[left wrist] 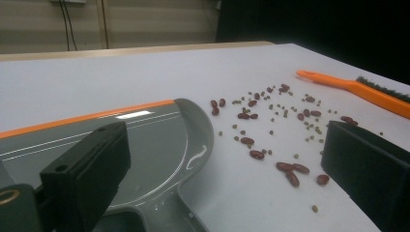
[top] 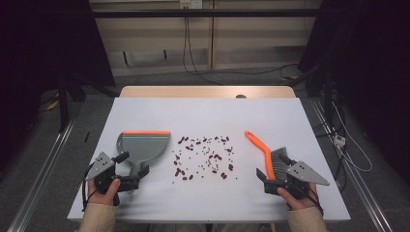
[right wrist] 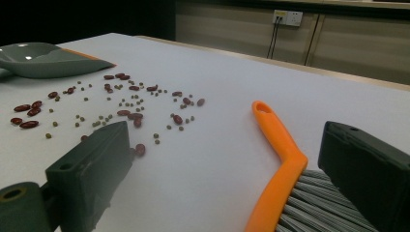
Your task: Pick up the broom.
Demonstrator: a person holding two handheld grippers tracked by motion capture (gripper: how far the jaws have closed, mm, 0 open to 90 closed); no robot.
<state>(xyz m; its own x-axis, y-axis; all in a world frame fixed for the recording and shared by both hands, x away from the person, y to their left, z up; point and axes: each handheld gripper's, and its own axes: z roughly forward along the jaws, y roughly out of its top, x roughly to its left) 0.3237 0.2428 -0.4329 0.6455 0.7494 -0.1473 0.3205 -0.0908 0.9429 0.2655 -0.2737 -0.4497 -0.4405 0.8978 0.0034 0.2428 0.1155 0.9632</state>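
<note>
Looking like a lab: white table (top: 145,193) standing between dark curtains (top: 43,48), cables (top: 193,63) trailing far behind.

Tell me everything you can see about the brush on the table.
The brush has a slim orange handle, plastic by the look of it, with a hole at its far tip and a bend before the head. Grey bristles fan toward the table's right side. It lies flat on the white table, right of the scattered beans, handle pointing away from the person. The right claw is open around its near end, not pressing on it.
</note>
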